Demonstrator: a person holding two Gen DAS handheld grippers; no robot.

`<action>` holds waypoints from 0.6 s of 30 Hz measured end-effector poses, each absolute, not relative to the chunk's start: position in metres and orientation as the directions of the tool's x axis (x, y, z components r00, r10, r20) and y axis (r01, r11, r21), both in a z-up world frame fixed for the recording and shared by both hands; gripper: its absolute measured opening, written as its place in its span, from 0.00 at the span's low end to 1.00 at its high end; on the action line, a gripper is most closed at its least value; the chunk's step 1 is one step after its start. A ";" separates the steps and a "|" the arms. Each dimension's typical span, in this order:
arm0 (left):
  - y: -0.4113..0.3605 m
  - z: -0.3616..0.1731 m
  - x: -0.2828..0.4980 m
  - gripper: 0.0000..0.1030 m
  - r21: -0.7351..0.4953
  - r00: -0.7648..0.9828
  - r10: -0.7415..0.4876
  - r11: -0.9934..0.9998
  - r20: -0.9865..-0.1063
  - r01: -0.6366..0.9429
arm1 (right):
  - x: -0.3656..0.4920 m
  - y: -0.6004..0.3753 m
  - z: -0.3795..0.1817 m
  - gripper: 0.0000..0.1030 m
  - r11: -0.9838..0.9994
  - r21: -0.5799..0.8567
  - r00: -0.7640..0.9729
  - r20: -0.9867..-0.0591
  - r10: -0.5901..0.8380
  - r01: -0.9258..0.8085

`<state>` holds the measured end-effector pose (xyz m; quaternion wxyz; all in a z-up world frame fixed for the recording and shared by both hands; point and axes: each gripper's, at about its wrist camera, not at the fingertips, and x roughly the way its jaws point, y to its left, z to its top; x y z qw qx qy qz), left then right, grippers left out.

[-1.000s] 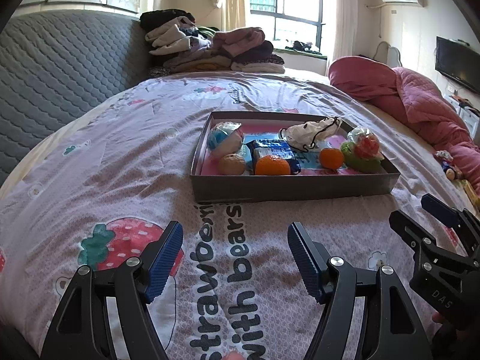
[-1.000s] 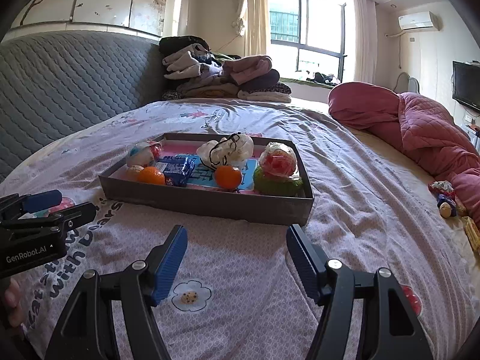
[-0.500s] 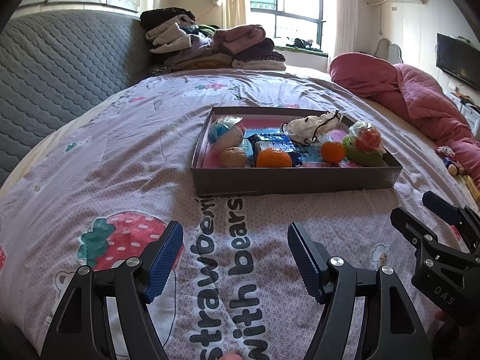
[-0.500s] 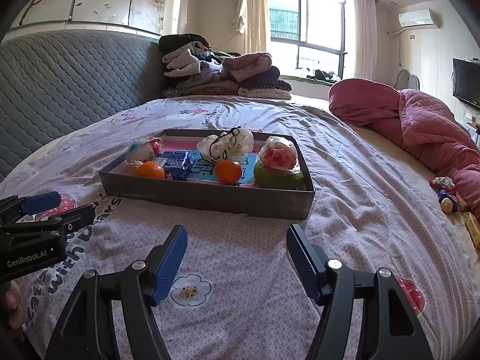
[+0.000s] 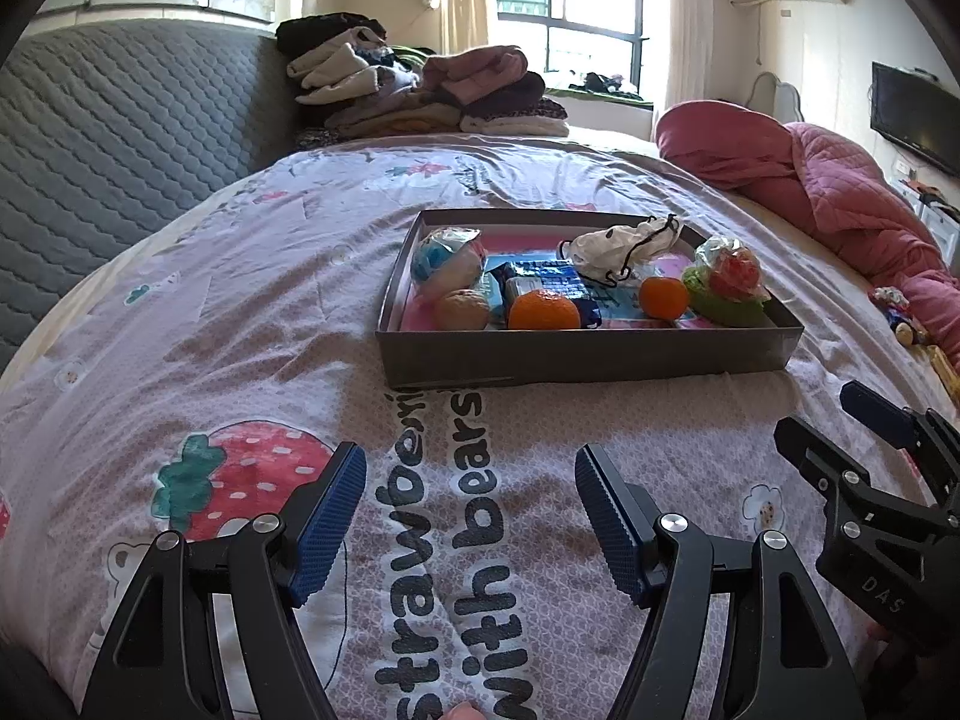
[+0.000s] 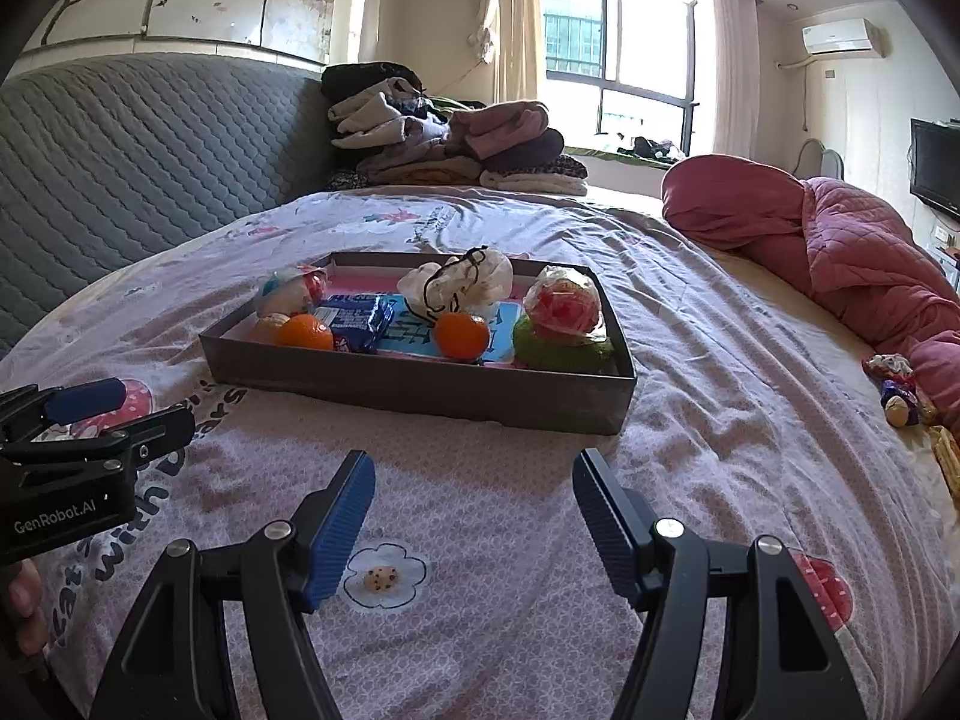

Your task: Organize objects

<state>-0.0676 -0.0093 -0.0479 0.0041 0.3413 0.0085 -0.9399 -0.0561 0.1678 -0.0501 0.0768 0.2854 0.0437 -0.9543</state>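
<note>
A shallow grey box (image 5: pixel 588 354) (image 6: pixel 420 387) lies on the bed ahead of both grippers. Inside it are two oranges (image 5: pixel 543 309) (image 6: pixel 461 335), a blue packet (image 5: pixel 549 279) (image 6: pixel 359 316), a white mask with black straps (image 5: pixel 624 243) (image 6: pixel 459 282), a wrapped red ball on a green base (image 5: pixel 729 285) (image 6: pixel 564 315), a blue-and-white wrapped ball (image 5: pixel 447 258) and a walnut (image 5: pixel 461 309). My left gripper (image 5: pixel 471 525) is open and empty, short of the box. My right gripper (image 6: pixel 474 525) is open and empty too, beside the left one.
The bed wears a pink strawberry-print sheet (image 5: pixel 240 360). A grey quilted headboard (image 5: pixel 120 132) runs along the left. Folded clothes (image 5: pixel 420 90) are stacked at the far end. A pink quilt (image 6: pixel 840 240) is bunched on the right, with small toys (image 6: pixel 897 396) near it.
</note>
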 end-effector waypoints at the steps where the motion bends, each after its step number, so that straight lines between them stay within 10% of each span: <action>1: -0.009 -0.048 -0.068 0.72 -0.013 -0.766 -0.002 -1.000 -0.643 0.013 | -0.056 0.168 -0.050 0.66 -0.984 -0.039 -0.824 -0.553 -0.122 0.172; 18: -0.010 -0.049 -0.068 0.72 -0.015 -0.761 0.002 -1.000 -0.649 0.009 | -0.056 0.168 -0.052 0.66 -0.984 -0.036 -0.820 -0.559 -0.123 0.172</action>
